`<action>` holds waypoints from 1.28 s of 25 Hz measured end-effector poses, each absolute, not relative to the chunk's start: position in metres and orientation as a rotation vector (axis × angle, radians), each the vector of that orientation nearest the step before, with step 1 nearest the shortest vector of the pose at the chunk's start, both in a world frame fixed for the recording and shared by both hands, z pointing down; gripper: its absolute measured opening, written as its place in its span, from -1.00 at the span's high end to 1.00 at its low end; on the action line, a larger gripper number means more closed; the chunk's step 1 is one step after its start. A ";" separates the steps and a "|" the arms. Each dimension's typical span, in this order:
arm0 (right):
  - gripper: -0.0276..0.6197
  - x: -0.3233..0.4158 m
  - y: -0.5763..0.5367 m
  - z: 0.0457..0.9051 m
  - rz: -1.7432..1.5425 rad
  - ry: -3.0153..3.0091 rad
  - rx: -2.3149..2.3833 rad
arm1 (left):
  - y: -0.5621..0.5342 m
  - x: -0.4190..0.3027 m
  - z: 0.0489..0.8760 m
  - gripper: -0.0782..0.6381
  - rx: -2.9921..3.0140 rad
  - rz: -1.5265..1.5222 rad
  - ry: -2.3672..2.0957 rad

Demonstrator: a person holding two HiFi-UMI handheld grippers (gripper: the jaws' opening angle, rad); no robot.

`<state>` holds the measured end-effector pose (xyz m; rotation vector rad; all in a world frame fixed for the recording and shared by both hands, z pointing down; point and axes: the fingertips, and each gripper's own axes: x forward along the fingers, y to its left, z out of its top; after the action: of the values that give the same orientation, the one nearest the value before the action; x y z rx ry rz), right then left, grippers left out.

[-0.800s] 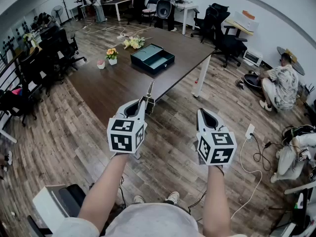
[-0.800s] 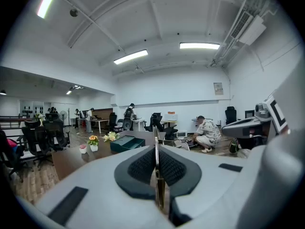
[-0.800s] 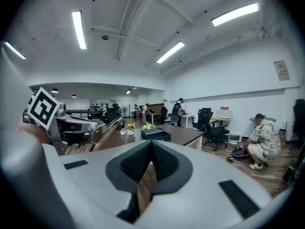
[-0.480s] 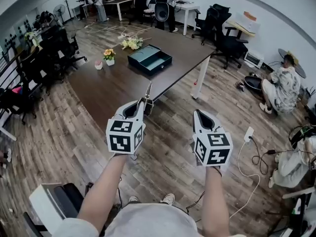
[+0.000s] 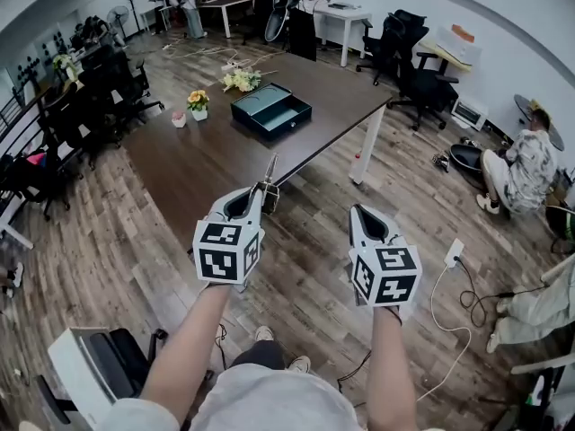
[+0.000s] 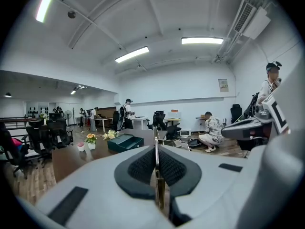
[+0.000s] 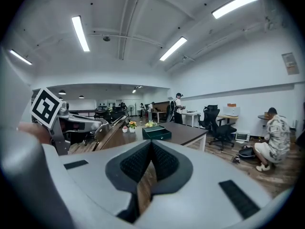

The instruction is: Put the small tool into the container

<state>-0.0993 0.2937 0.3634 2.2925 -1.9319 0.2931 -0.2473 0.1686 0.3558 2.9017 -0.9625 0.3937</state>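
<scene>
the small tool (image 6: 156, 144), a thin flat metal strip, stands edge-on between the pads of our left gripper (image 5: 260, 189). the jaws are pressed tight on its lower part and most of its length juts out past the tips. we judge this grip leaves a free end to lower in first, and the thin strip needs a firm pinch so it does not swivel. the tool is well short of the container (image 5: 271, 110) and points toward it, with none of it over the rim yet.

the container is a dark teal box with its lid open, so nothing has to be lifted before the drop. it sits on the dark table (image 5: 202, 164). our left gripper hangs over the table edge nearest us, on our side of the container.

our right gripper (image 5: 361, 214) is further from the container than the left one, out over the wooden floor, off the corner side of the table. its jaws are closed on each other with nothing between them. we read it as idle, held clear so the left has a free path.

just left of the container stands a small pot of flowers (image 5: 199, 102), close enough that we would keep our approach to the near side of the box.
</scene>
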 end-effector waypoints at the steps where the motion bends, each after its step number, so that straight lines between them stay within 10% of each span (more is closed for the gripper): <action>1: 0.90 -0.097 0.292 0.365 0.295 -1.934 2.286 | 0.167 -0.244 0.357 0.79 2.899 0.397 -0.964; 32: 0.90 0.015 0.014 0.382 0.308 -1.962 2.126 | -0.103 -0.139 0.382 0.79 2.808 0.423 -1.043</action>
<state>0.0154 0.0141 0.3821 2.1263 -1.9623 0.3080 -0.1389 -0.1028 0.3818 2.8081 -1.0434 0.4228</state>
